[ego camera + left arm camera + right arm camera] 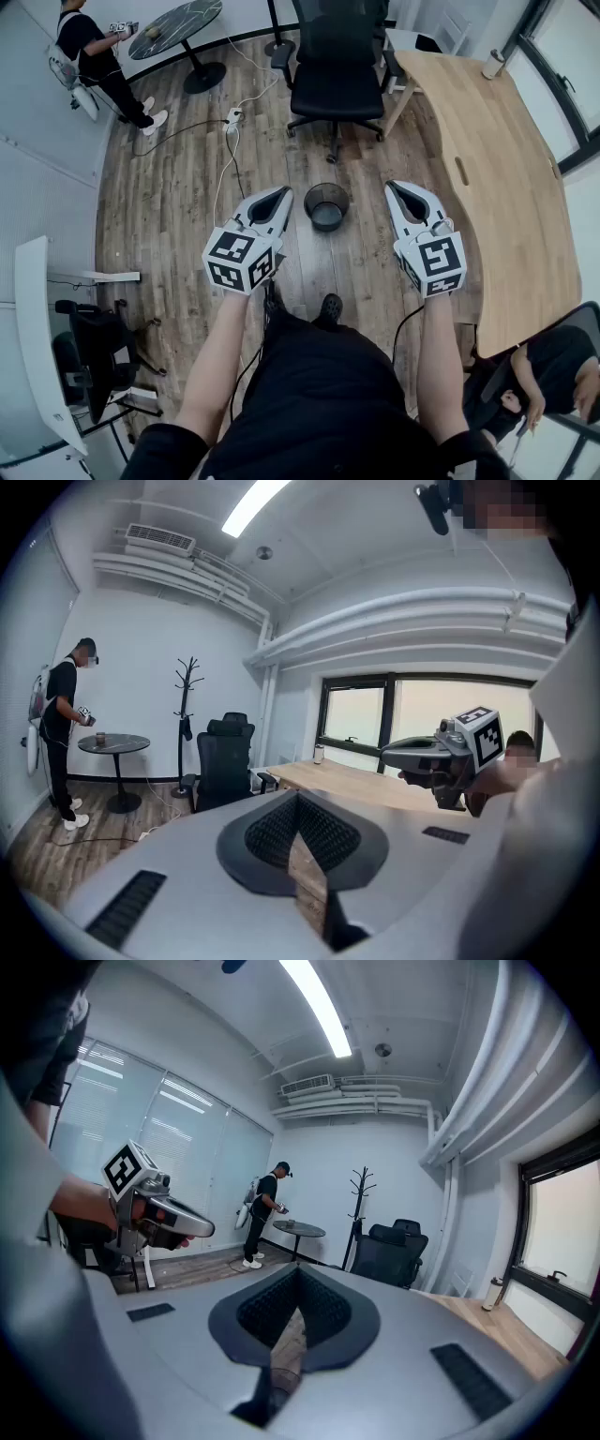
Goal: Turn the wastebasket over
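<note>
A small black mesh wastebasket (327,205) stands upright on the wooden floor, its open mouth facing up, straight ahead of me. My left gripper (278,197) hovers to its left and my right gripper (397,190) to its right, both held above the floor and apart from the basket. Both are shut with nothing between the jaws. In the left gripper view the shut left gripper (298,803) points over the room, with the right gripper (394,754) off to its right. The right gripper view shows the shut right gripper (298,1279) and the left gripper (206,1229). Neither gripper view shows the basket clearly.
A black office chair (336,70) stands beyond the basket, a curved wooden desk (506,178) runs along the right. A white power strip (232,119) and cables lie on the floor at left. A person (98,58) stands by a round dark table (176,28) far left.
</note>
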